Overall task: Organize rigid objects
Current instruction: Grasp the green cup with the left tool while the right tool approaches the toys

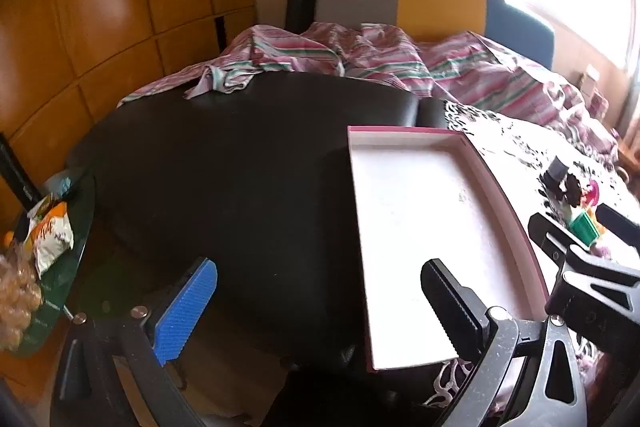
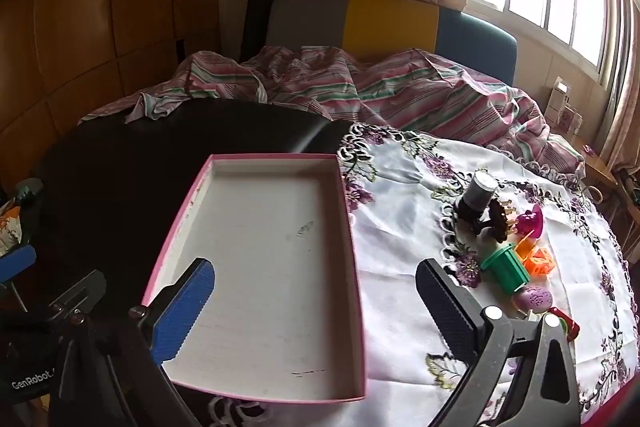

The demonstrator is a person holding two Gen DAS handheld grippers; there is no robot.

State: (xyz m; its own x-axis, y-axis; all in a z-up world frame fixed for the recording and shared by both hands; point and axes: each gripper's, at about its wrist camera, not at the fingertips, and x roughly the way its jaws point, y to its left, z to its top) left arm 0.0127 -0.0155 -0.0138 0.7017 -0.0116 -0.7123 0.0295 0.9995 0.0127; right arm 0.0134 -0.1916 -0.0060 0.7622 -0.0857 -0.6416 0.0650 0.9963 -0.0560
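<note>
Matt cardboard box [image 2: 260, 267]; embroidered cloth [image 2: 420, 211]; glossy plastic toys [image 2: 508, 259].

Left wrist view: rides behind the left tongs [image 1: 320, 311], looking forward and down between their wide-apart fingers; the pink-rimmed box [image 1: 412, 227] lies close ahead, toward the right finger.
Right wrist view: rides behind the right tongs [image 2: 316, 311], tilted down the same way; the pink-rimmed box [image 2: 264, 267] sits close, just beyond the left finger, the toy pile [image 2: 508, 251] near the right finger.
Shared ground: box, toy pile [image 1: 576, 203], embroidered cloth [image 2: 408, 227], striped bedding [image 2: 400, 91], headboard [image 2: 388, 23].
Cross-sight: each view catches the other tongs at its edge.
</note>
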